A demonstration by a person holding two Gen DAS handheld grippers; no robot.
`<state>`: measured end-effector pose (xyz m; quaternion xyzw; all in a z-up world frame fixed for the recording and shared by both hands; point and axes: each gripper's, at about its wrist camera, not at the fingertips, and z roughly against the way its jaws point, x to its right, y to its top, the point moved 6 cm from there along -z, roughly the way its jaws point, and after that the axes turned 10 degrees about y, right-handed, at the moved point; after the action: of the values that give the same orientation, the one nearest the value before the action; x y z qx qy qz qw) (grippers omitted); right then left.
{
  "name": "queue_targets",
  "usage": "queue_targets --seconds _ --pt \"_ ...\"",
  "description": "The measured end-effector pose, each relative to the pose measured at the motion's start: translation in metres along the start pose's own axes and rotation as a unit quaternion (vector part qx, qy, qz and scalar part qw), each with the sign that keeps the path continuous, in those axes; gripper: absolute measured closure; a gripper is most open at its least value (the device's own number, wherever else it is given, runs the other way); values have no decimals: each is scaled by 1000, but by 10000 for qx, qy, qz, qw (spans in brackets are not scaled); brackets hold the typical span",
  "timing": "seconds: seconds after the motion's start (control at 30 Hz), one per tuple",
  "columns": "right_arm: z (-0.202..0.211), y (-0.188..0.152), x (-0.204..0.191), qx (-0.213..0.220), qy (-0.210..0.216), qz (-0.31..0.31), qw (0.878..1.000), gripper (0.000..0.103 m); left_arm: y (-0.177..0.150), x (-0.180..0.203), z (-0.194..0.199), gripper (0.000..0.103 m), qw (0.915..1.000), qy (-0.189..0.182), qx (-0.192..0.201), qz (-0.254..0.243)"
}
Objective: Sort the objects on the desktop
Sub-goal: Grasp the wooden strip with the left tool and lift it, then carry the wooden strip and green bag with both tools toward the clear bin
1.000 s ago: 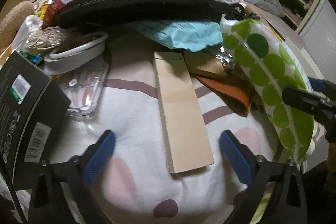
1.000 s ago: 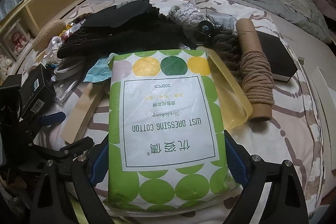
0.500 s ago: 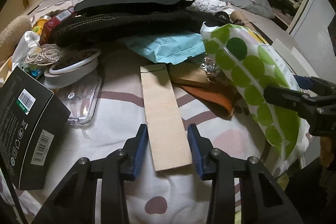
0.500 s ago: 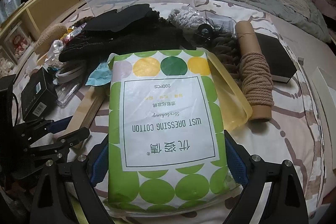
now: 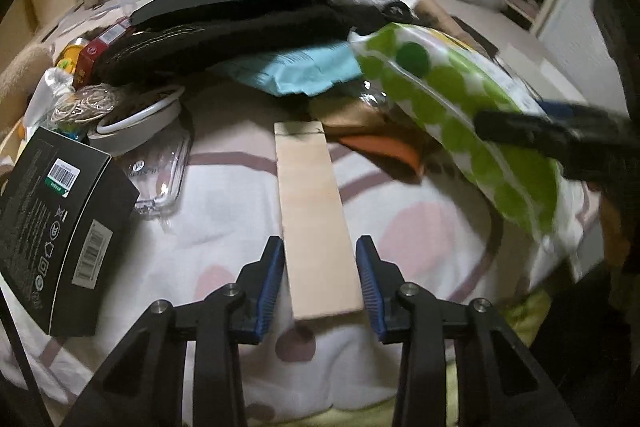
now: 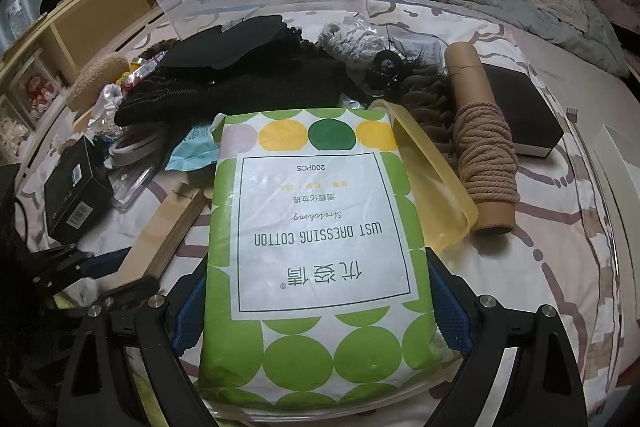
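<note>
1. My left tool [image 5: 320, 281] is pinching the near end of the wooden strip [image 5: 314, 211] by its long edges, a grip that should keep it from twisting.
2. The strip lies on the bed [image 5: 224, 211], long axis pointing away from me toward the clutter.
3. My right tool [image 6: 316, 307] clamps the cotton pad pack [image 6: 316, 239] across its width, lengthwise ahead.
</note>
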<state>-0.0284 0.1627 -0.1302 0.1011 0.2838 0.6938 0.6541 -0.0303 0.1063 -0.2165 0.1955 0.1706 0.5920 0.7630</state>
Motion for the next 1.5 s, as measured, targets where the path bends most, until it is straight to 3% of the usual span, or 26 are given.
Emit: queue_targets --seconds 0.1,0.23,0.4,0.53,0.63,1.07,1.5 --pt "-5 -3 -1 -110 -42 52 9999 10 0 -1 -1 65 9999 -31 28 103" --pt "-11 -6 -2 -224 -140 93 9996 10 6 0 -8 46 9996 -88 -40 277" --pt "-17 -7 -3 -303 -216 142 9992 9 13 1 -17 46 9996 5 -54 267" --pt "-19 -5 -1 -268 -282 142 9991 9 13 -7 -20 64 9995 203 -61 247" --pt "-22 -3 -3 -240 -414 256 9985 9 14 -12 -17 69 9991 77 -66 401" --pt "-5 -4 -10 -2 -169 99 9998 12 18 -25 20 70 9982 81 274 529" --pt "37 3 -17 516 213 -362 9978 12 18 -35 56 70 9965 -177 471 661"
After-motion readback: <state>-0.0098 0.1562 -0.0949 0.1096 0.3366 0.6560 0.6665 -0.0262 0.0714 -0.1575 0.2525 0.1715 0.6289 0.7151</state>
